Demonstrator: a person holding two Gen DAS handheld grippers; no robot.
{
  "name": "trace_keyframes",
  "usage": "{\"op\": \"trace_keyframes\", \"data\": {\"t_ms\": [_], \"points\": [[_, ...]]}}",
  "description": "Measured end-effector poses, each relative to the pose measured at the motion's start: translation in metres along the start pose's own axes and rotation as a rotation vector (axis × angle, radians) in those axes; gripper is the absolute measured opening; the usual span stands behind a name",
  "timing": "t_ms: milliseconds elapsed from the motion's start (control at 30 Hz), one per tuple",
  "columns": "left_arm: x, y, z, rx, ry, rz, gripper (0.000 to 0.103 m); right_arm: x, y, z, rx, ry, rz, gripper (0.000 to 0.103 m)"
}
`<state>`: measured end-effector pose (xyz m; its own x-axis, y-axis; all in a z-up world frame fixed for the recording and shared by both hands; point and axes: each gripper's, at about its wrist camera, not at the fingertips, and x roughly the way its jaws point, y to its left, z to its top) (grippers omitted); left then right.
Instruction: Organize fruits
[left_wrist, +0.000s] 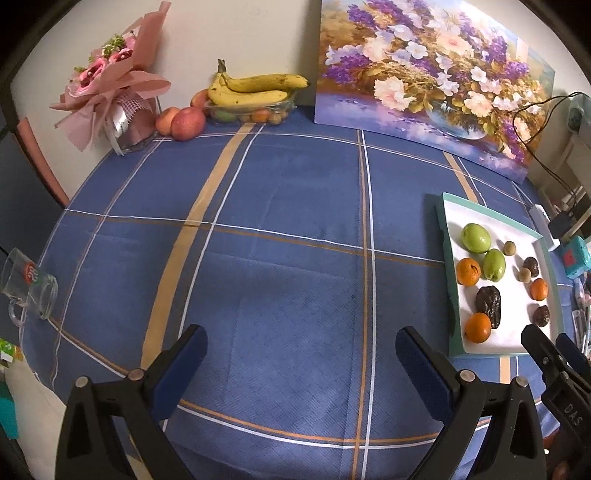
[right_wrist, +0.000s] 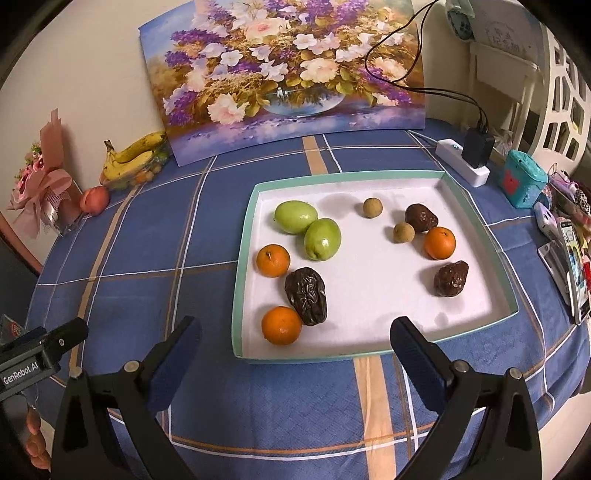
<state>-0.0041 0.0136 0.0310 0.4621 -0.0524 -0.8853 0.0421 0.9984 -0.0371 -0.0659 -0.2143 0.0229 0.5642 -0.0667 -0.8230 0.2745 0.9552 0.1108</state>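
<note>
A white tray with a teal rim (right_wrist: 243, 273) (left_wrist: 445, 236) lies on the blue checked cloth. It holds two green fruits (right_wrist: 322, 239) (left_wrist: 475, 238), three small oranges (right_wrist: 281, 325) (left_wrist: 478, 327), three dark wrinkled fruits (right_wrist: 306, 296) (left_wrist: 488, 305) and two small tan round fruits (right_wrist: 372, 208). My right gripper (right_wrist: 295, 345) is open and empty, just in front of the tray's near edge. My left gripper (left_wrist: 301, 350) is open and empty over bare cloth, left of the tray.
At the back stand a flower painting (left_wrist: 424, 74), a clear tray of bananas and small fruit (left_wrist: 255, 92), two apples (left_wrist: 188, 123) and a pink bouquet (left_wrist: 114, 88). A glass mug (left_wrist: 29, 291) lies at the left edge. A power strip (right_wrist: 461, 162), teal box (right_wrist: 524, 177) and phones (right_wrist: 569, 266) sit right.
</note>
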Motion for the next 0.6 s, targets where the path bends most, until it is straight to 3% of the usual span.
{"op": "trace_keyframes", "data": {"t_ms": [600], "points": [[0.0039, 0.0009, 0.0011, 0.001, 0.013, 0.01, 0.103, 0.003, 0.0023, 0.0011, -0.004, 0.012, 0.006, 0.102]]}}
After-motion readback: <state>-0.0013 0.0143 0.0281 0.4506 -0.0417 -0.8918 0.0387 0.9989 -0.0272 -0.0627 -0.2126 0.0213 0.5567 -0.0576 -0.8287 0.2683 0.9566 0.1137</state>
